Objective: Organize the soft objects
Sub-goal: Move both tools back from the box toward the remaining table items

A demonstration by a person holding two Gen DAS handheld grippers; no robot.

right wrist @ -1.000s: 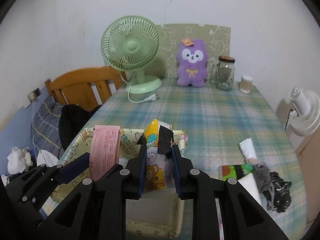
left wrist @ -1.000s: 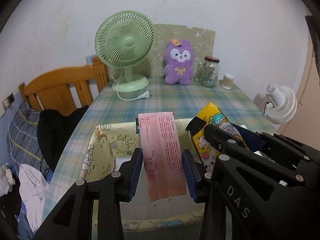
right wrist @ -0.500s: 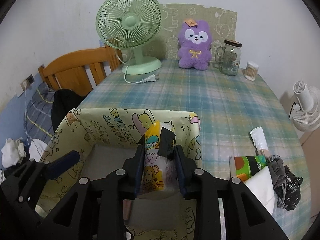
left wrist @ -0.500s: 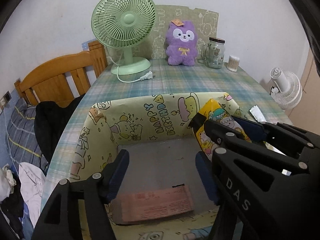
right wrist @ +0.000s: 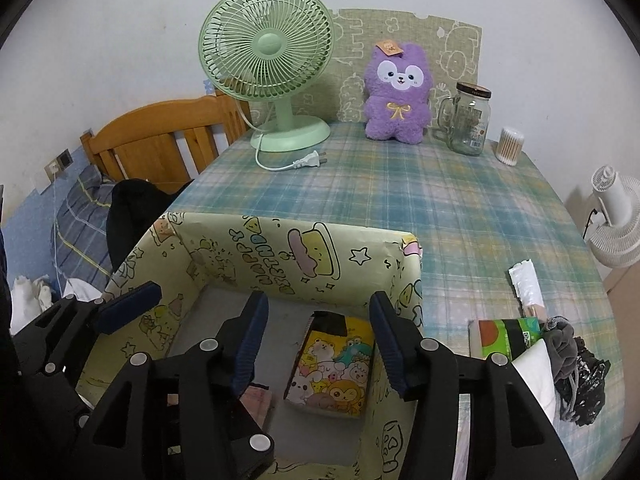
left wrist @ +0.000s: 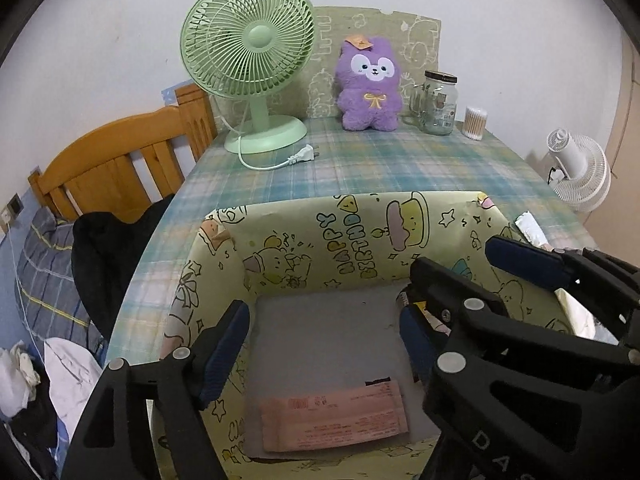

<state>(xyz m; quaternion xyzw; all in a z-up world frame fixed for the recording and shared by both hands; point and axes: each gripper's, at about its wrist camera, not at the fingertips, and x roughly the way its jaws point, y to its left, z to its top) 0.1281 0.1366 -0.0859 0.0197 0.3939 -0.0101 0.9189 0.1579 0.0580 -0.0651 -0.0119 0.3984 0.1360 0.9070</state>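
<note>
A yellow cartoon-print box (left wrist: pixel 360 236) (right wrist: pixel 280 248) stands at the table's near edge. A pink tissue pack (left wrist: pixel 334 420) lies flat on its grey floor near the front wall. A yellow cartoon tissue pack (right wrist: pixel 332 368) lies on the floor at the right side. My left gripper (left wrist: pixel 320 344) is open and empty above the box. My right gripper (right wrist: pixel 316 340) is open and empty just above the yellow pack. It also shows in the left wrist view (left wrist: pixel 480 292) at the right.
A green fan (right wrist: pixel 268 56), a purple plush (right wrist: pixel 398 92), a glass jar (right wrist: pixel 468 120) and a cotton swab tub (right wrist: pixel 509 146) stand at the back. A green tissue pack (right wrist: pixel 508 336), a white packet (right wrist: pixel 526 284) and dark cloth (right wrist: pixel 576 376) lie right of the box.
Both grippers moved down over the box and opened. The pink pack dropped from the left gripper first, then the yellow pack dropped from the right gripper onto the box floor.
</note>
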